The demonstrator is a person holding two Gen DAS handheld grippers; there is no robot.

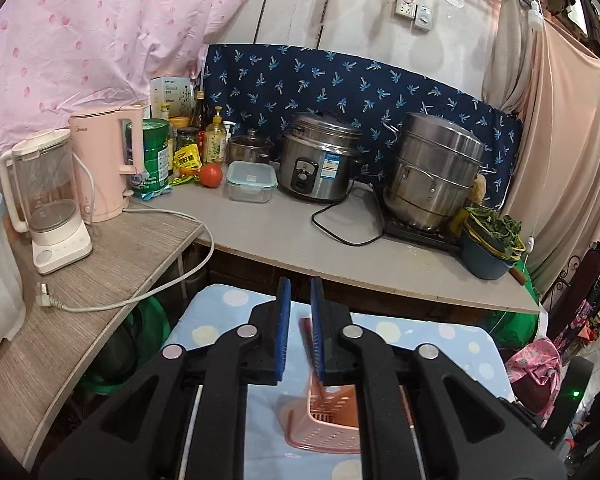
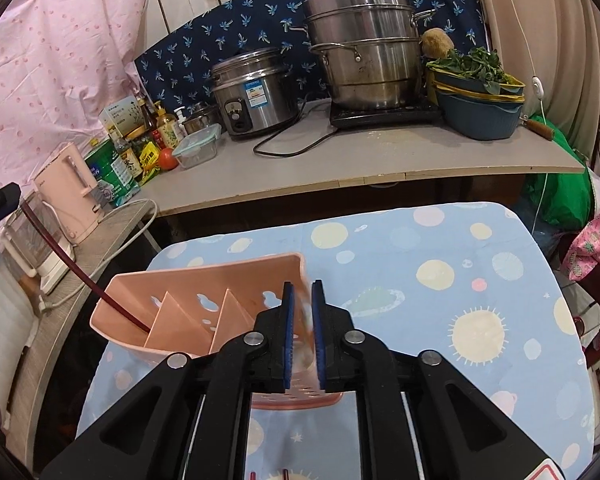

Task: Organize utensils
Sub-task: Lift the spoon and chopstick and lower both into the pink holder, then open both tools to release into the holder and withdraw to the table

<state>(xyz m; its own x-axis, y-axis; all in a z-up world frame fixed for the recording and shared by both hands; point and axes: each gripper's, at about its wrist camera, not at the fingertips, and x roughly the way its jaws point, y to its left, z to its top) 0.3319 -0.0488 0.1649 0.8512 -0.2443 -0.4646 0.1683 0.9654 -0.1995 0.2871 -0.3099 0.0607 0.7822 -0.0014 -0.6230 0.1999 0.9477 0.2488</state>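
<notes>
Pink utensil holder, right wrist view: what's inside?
The pink utensil holder has three compartments. The leftmost holds one dark red chopstick-like stick, leaning out left. The middle one looks empty. The right one is largely hidden behind the right hand-held gripper.

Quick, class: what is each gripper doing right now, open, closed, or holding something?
Left gripper: nearly closed, nothing visibly between its fingers.
Right gripper: closed on the wall of the pink utensil holder.

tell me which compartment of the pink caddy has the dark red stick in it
The leftmost compartment of the caddy, farthest from the right claw that grips the caddy's right wall. The stick leans out to the left; the other compartments look empty.
</notes>
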